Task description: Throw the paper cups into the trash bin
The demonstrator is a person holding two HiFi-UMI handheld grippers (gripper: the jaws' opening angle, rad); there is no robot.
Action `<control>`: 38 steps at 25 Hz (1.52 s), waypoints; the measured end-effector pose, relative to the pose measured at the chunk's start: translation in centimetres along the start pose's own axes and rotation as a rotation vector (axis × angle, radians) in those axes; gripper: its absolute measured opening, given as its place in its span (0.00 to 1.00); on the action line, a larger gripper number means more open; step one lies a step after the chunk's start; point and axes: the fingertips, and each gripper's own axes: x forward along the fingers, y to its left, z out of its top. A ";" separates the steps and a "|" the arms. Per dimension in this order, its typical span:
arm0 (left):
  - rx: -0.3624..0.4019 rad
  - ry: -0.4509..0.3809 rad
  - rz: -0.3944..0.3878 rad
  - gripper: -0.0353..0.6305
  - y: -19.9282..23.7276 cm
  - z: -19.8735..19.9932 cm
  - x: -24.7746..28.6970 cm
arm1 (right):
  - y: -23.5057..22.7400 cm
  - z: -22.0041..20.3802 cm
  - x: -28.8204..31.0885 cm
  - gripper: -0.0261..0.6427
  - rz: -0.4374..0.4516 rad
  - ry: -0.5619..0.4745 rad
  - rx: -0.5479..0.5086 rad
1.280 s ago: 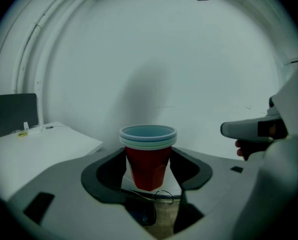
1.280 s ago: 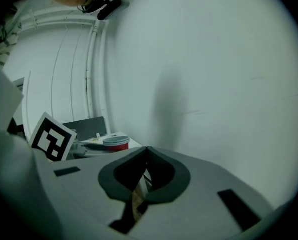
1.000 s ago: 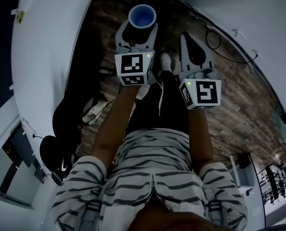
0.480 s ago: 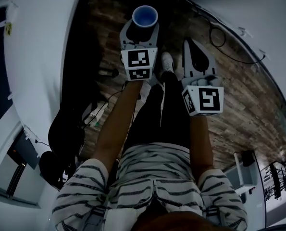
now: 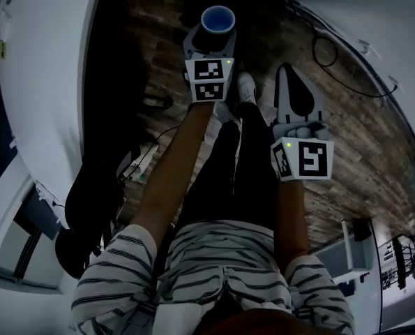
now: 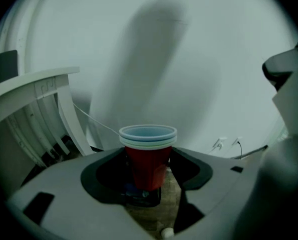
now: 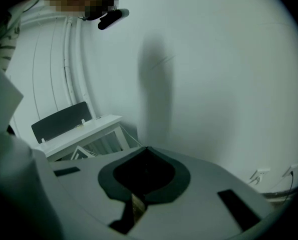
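Left hand-held gripper (image 5: 216,33) tilted down, clamping cup stack (image 6: 147,159), right hand-held gripper (image 7: 146,149) closed

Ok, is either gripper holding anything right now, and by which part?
The left gripper holds the stacked cups by the red side wall, below the rims. The right gripper is shut and empty.

This looks like an office or a plain workroom rather than a home. The floor (image 5: 353,152) is laid in wood-look planks, and the walls (image 7: 229,84) are bare and white. A white desk (image 7: 88,131) stands against one wall with a dark panel (image 7: 61,121) on it. A black chair (image 5: 88,194) stands close to the left wall. Sockets (image 7: 259,175) sit low in the wall, and a cable (image 5: 326,47) lies looped on the floor.
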 end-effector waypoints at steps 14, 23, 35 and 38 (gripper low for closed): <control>-0.096 0.164 -0.022 0.49 1.4 -10.7 9.4 | -0.6 -5.7 2.5 0.05 0.022 0.081 0.011; -0.116 0.237 -0.065 0.49 1.7 -14.9 14.0 | -0.6 -8.6 4.0 0.05 0.038 0.127 0.020; -0.067 0.311 -0.093 0.49 2.3 -18.2 19.2 | 0.7 -10.7 6.1 0.05 0.070 0.144 0.023; -0.055 0.332 -0.094 0.49 2.7 -19.1 20.2 | 0.4 -11.1 6.3 0.05 0.065 0.151 0.023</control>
